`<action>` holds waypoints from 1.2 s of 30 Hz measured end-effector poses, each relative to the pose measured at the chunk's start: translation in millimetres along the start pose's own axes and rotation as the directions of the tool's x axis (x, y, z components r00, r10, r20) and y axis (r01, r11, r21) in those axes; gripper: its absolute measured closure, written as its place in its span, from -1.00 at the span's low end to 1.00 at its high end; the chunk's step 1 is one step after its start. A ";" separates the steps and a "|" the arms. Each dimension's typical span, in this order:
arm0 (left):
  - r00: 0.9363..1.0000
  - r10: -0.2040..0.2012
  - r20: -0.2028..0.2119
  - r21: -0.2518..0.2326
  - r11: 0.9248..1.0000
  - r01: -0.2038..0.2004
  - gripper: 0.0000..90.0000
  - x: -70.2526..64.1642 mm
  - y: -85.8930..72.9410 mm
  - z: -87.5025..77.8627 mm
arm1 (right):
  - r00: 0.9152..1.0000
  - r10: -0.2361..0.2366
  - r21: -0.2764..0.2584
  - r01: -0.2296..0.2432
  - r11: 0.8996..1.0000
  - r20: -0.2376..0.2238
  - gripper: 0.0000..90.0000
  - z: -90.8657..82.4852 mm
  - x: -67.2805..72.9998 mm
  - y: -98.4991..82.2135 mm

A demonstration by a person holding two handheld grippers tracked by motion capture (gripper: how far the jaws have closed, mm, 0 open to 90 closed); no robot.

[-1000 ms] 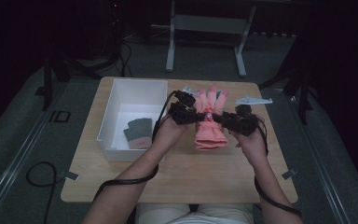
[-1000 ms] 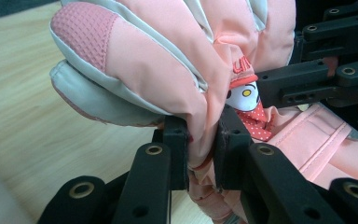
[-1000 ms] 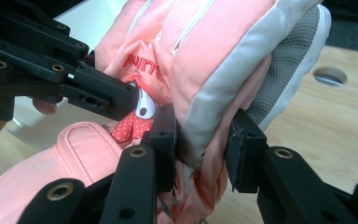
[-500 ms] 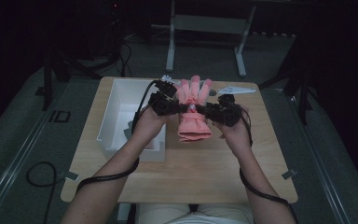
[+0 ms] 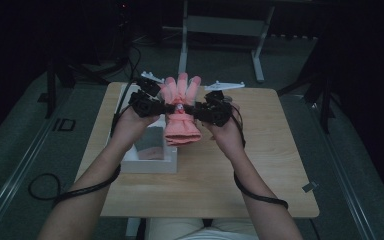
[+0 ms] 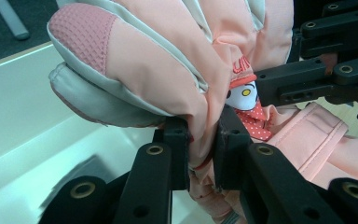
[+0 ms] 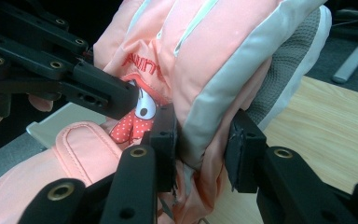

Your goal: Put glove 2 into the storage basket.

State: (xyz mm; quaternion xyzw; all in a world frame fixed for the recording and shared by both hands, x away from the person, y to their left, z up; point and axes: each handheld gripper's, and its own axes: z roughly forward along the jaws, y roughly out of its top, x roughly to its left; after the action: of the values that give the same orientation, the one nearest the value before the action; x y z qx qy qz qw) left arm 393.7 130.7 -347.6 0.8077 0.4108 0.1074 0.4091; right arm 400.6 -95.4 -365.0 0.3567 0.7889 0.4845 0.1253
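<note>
A pink padded glove (image 5: 181, 110) with grey trim hangs in the air between both grippers, its fingers pointing away from the person and its cuff toward them. My left gripper (image 5: 166, 107) is shut on the glove's left edge (image 6: 200, 140). My right gripper (image 5: 192, 109) is shut on the glove's right edge (image 7: 205, 144). A small cartoon patch with red dotted cloth (image 6: 247, 100) sits on the glove's back near the wrist. The glove hovers over the right wall of a white bin (image 5: 150, 162).
The white bin (image 6: 23, 116) stands on the left part of the wooden table (image 5: 260, 165) and holds a dark item (image 5: 147, 142). Two white plastic pieces (image 5: 223, 86) lie at the table's far edge. A metal stand (image 5: 220, 25) stands beyond the table.
Both grippers have carried the glove to the left and a little away from the person, from the table's middle to above the bin's right wall.
</note>
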 end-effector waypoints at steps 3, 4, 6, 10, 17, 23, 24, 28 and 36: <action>1.000 -0.002 -0.022 0.002 1.000 0.002 0.73 8.9 -6.0 -10.5 | 1.000 -0.007 0.001 0.007 1.000 -0.016 0.50 10.3 9.0 3.9; 1.000 -0.007 -0.027 0.005 1.000 0.007 0.73 12.5 -8.1 -13.8 | 1.000 -0.009 -0.002 0.009 1.000 -0.023 0.50 15.4 13.2 5.4; 0.999 -0.007 -0.037 0.010 1.000 0.008 0.73 18.9 -11.8 -19.6 | 0.999 -0.011 0.000 0.011 1.000 -0.034 0.50 24.0 20.1 7.7; 0.998 -0.021 -0.061 0.040 0.999 0.023 0.73 35.0 -21.3 -31.3 | 0.998 -0.016 0.009 0.016 1.000 -0.056 0.50 43.2 33.1 11.2; 0.995 -0.046 -0.092 0.066 0.996 0.052 0.73 57.1 -35.9 -39.6 | 0.997 -0.013 0.033 0.016 0.999 -0.082 0.50 75.6 50.1 12.6; 0.993 -0.074 -0.092 0.088 0.993 0.082 0.73 74.2 -49.6 -31.2 | 0.996 0.001 0.055 0.004 0.998 -0.087 0.50 96.7 53.7 6.2; 0.993 -0.077 -0.093 0.090 0.992 0.086 0.73 75.6 -51.4 -29.1 | 0.996 0.004 0.066 0.002 0.998 -0.086 0.50 101.1 53.2 3.9; 0.990 -0.105 -0.095 0.110 0.987 0.116 0.73 84.4 -61.8 -15.9 | 0.997 0.018 0.105 -0.009 0.994 -0.079 0.50 114.0 50.9 -3.8; 0.987 -0.135 -0.091 0.141 0.979 0.147 0.73 95.2 -71.0 4.3 | 0.999 0.021 0.205 -0.015 0.979 -0.028 0.50 133.9 48.2 -9.3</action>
State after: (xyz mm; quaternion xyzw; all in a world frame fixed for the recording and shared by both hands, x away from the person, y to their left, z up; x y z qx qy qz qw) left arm 415.9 223.0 -419.0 0.7994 0.4904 0.0801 0.3378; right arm 434.8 25.5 -432.7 0.3677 0.8329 0.4073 0.0717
